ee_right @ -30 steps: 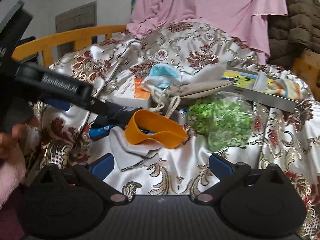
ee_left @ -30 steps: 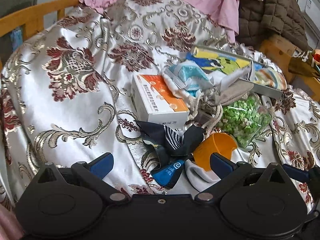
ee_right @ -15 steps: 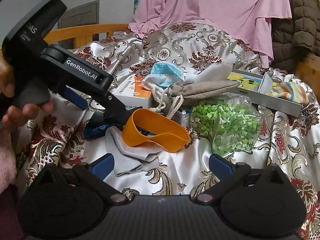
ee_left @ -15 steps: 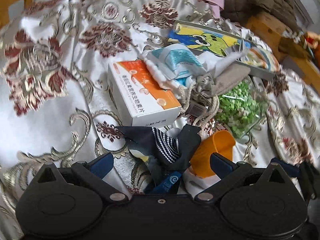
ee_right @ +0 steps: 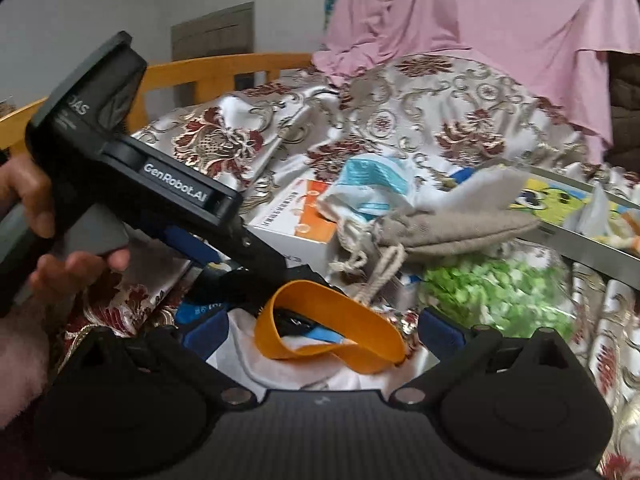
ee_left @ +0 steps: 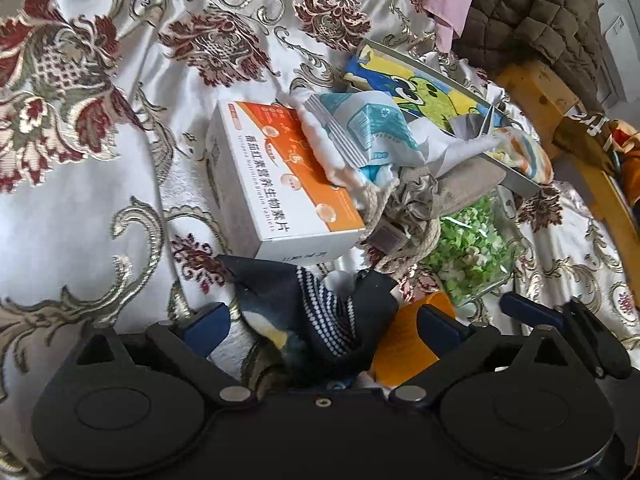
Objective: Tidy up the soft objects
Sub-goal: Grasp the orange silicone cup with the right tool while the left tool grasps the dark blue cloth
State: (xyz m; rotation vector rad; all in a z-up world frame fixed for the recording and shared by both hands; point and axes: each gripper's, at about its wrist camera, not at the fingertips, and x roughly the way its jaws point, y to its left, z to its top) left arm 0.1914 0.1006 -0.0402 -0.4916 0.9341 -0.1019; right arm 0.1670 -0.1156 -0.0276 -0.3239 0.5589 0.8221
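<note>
Clear bag (ee_left: 470, 256) lying on the patterned bedspread (ee_left: 100, 184), packed with small green pieces. Flat grey tray (ee_left: 516, 182) behind it, holding a cartoon picture book (ee_left: 416, 92) and a striped cloth (ee_left: 524, 158); tan drawstring pouch (ee_right: 452, 224) resting against the tray's front edge, contents unseen. White-and-orange box (ee_left: 280, 192) shut, with a blue-and-white packet (ee_left: 368, 136) leaning on its far corner.

Left gripper (ee_left: 320, 326) now pressed well into the pile compared with a second ago: the dark striped cloth (ee_left: 332, 312), the task's soft thing, then lying ahead of the fingers, now bunched between them, with the box looming closer. Fingers spread, not closed on the cloth. Right gripper (ee_right: 322, 332) likewise nearer the heap, fingers apart, straddling the orange band (ee_right: 332, 332) lying on a white cloth (ee_right: 296, 364).

Lower part of the dark cloth hidden behind the left gripper's body. Hand (ee_right: 48, 248) around the left gripper's handle cut off at the frame edge. Contact between the left fingers and the cloth impossible to judge. Right view blurred.
</note>
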